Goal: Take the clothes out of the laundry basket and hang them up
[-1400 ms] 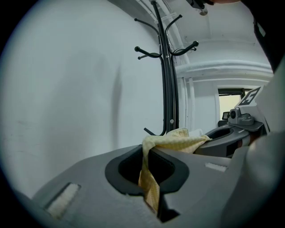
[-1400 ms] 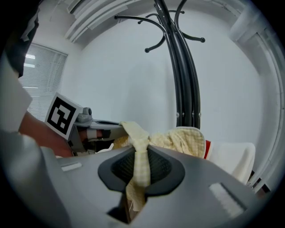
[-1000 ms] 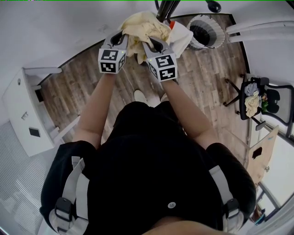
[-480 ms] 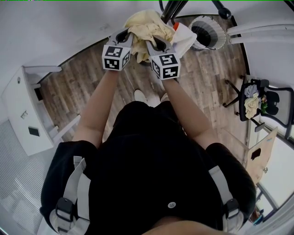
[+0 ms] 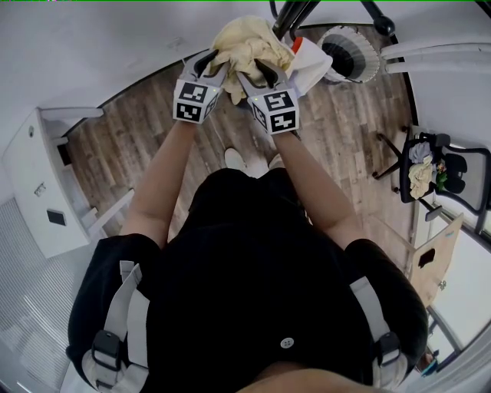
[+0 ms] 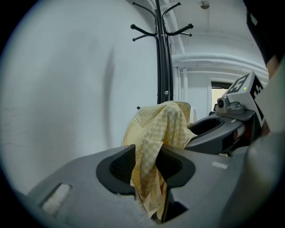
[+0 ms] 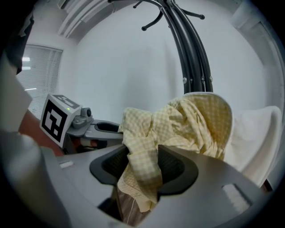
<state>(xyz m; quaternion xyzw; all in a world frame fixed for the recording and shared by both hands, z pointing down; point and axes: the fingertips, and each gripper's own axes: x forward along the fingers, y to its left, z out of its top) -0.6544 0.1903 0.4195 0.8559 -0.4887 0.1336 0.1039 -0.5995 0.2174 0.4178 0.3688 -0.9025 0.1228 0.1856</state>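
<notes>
A yellow checked garment (image 5: pixel 245 42) is bunched up against the black coat stand (image 5: pixel 295 11), above the person's raised arms. My left gripper (image 5: pixel 211 61) and right gripper (image 5: pixel 257 73) reach into it side by side. In the left gripper view a fold of the garment (image 6: pixel 160 124) hangs loose between the left gripper (image 6: pixel 147 167) jaws, which are opening. In the right gripper view the right gripper (image 7: pixel 142 167) jaws are opening too, with a fold of the garment (image 7: pixel 196 120) still between them. The stand's pole (image 6: pixel 158 53) rises behind the cloth.
A white garment (image 5: pixel 311 65) hangs on the stand beside the yellow one. The round white laundry basket (image 5: pixel 345 50) sits on the wood floor to the right. A white cabinet (image 5: pixel 38 192) stands left; a black chair (image 5: pixel 430 165) holding clothes stands right.
Both grippers have risen a little toward the stand with the yellow garment. Their jaws now stand wider apart than before.
</notes>
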